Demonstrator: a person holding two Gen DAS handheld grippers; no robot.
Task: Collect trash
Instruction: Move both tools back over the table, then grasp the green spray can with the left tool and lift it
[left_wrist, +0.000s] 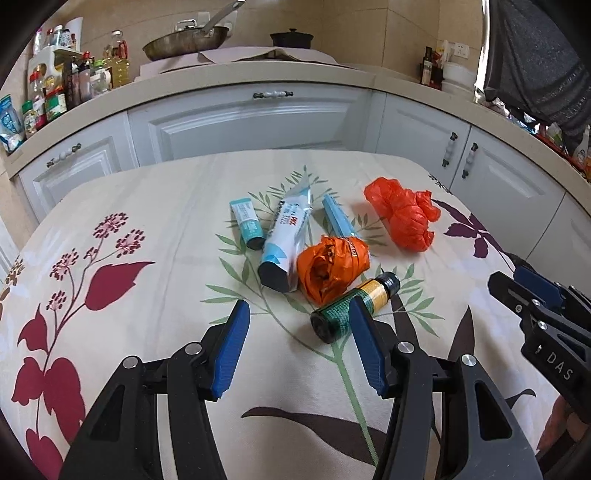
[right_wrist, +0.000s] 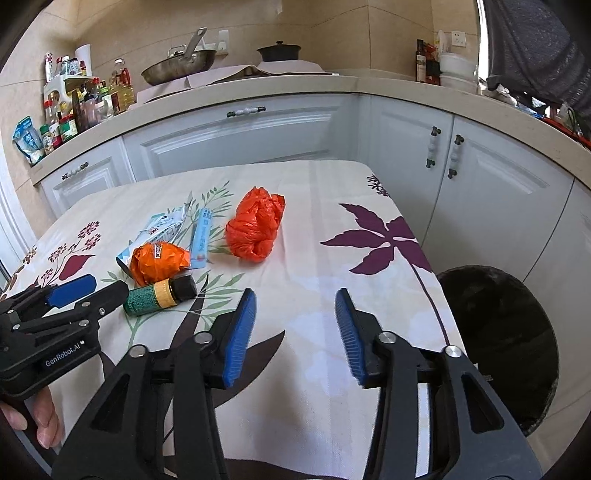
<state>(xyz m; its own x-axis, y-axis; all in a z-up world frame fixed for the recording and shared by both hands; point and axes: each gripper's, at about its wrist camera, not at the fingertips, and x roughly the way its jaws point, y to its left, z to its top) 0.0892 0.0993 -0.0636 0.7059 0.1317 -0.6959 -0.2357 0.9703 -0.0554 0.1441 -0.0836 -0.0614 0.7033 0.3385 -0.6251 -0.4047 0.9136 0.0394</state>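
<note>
Floral tablecloth (left_wrist: 155, 221) before white kitchen cabinets (left_wrist: 251, 125).

The left tool (left_wrist: 299, 314) is open, with nothing between its blue pads (left_wrist: 231, 347). It hangs over a tabletop (left_wrist: 155, 229) with a flowery cloth. A small green bottle (left_wrist: 352, 306) lies on its side just past the right pad. Behind it sit a crumpled orange wrapper (left_wrist: 332, 264), a red-orange bag (left_wrist: 400, 214), a big white tube (left_wrist: 282, 245), a small teal tube (left_wrist: 247, 223) and a thin blue packet (left_wrist: 338, 221). The right tool (left_wrist: 532, 299) shows at the right edge.
</note>
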